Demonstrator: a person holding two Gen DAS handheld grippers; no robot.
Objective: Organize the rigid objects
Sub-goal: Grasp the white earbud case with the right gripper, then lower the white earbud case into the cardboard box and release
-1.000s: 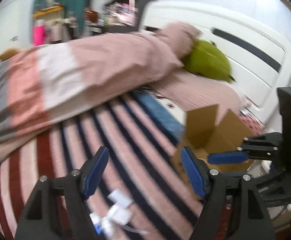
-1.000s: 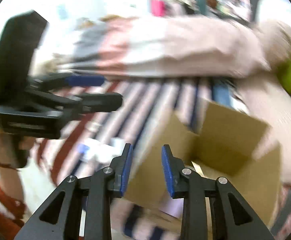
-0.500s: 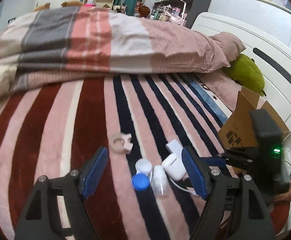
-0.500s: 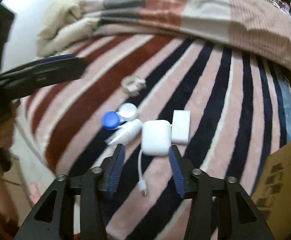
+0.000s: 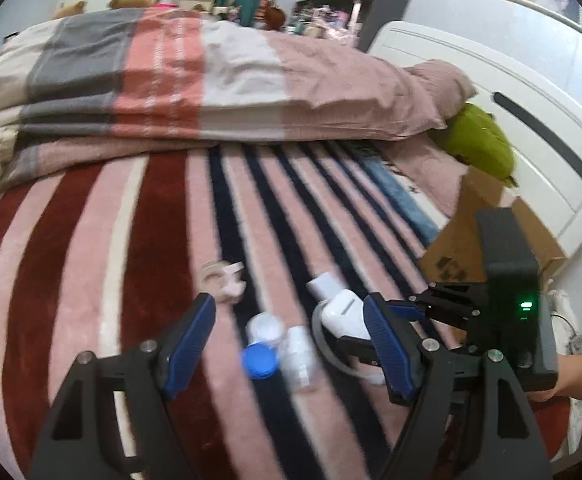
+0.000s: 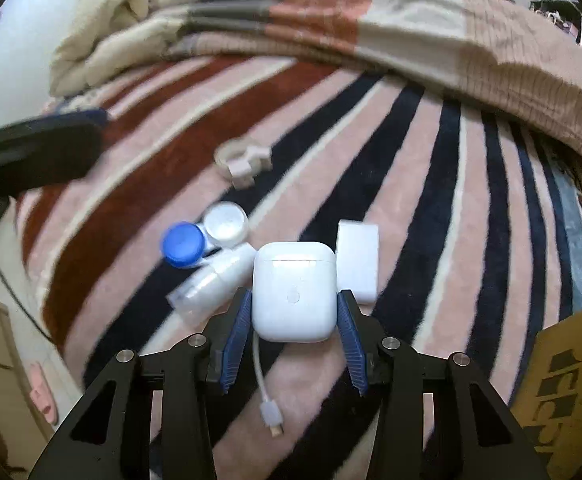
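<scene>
Small items lie on a striped blanket [image 6: 431, 184]. A white earbuds case [image 6: 293, 290] sits between the pads of my right gripper [image 6: 293, 316], which is open around it, pads close to its sides. Beside it lie a white charger block [image 6: 357, 260], a clear small bottle [image 6: 215, 280], a contact lens case with blue and white caps [image 6: 201, 236], a pale ring clip [image 6: 243, 160] and a white cable [image 6: 269, 404]. My left gripper [image 5: 291, 338] is open above the lens case [image 5: 263, 344] and bottle [image 5: 301, 356]; the earbuds case [image 5: 345, 314] shows there too.
A cardboard box [image 5: 491, 236] stands at the right by the white headboard [image 5: 531, 120]; its corner shows in the right wrist view [image 6: 567, 380]. A folded pink and grey duvet [image 5: 211, 80] and a green pillow [image 5: 479, 144] lie behind.
Both grippers swung from the cardboard box to the pile of small items. The right gripper has moved forward so its pads now flank the earbuds case. The left gripper came closer to the lens case.
</scene>
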